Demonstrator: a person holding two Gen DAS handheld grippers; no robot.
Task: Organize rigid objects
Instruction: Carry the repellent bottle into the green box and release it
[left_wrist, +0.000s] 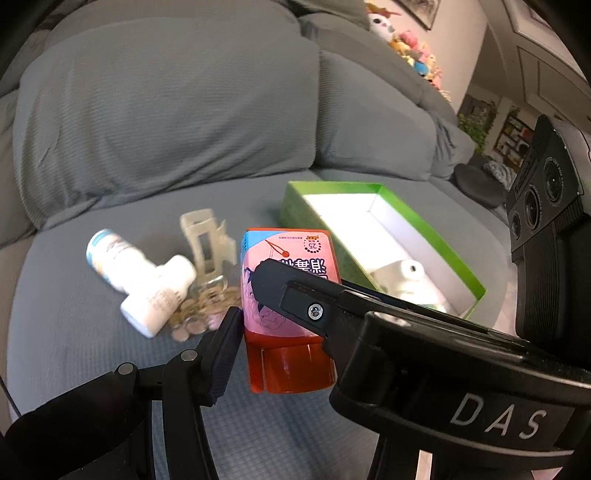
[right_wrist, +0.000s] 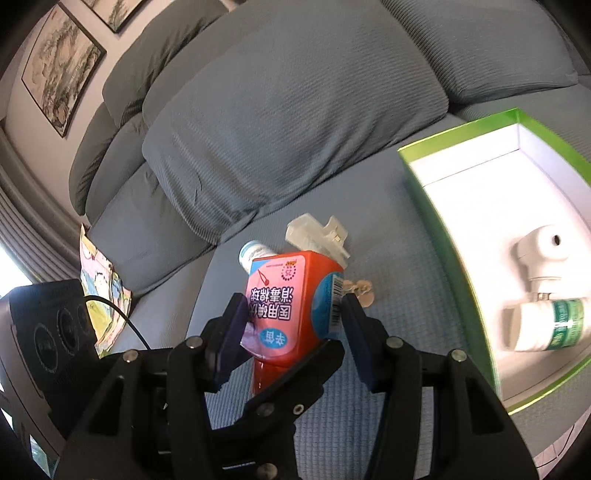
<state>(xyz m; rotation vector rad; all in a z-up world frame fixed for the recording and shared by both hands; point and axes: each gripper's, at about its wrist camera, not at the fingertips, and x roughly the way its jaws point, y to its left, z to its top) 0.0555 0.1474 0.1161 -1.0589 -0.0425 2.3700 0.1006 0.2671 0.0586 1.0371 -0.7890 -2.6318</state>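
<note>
Gripping one red-and-pink container (right_wrist: 291, 306), printed with Chinese characters, a barcode and "25", above the grey sofa seat (left_wrist: 92, 369), both the left gripper (left_wrist: 247, 306) and right gripper (right_wrist: 295, 328) clamp it narrowly, beside a green box (right_wrist: 458, 236) holding white bottles (right_wrist: 543, 291).

Grey-blue ribbed fabric sofa (left_wrist: 92, 362): wide seat with plump back cushions (right_wrist: 288, 122) of the same cloth, several set side by side along its length. Pale cream wall (right_wrist: 26, 122) behind it. Two dark-framed landscape paintings (right_wrist: 61, 68) hang on that wall, one beside the other. Row of pastel soft toys (left_wrist: 413, 48) along the sofa's top edge, blurred. Leafy green plants (left_wrist: 474, 125) and a dark shelf of small items (left_wrist: 515, 134) in the far corner. Bright daylight enters at the left edge of the right wrist view.
</note>
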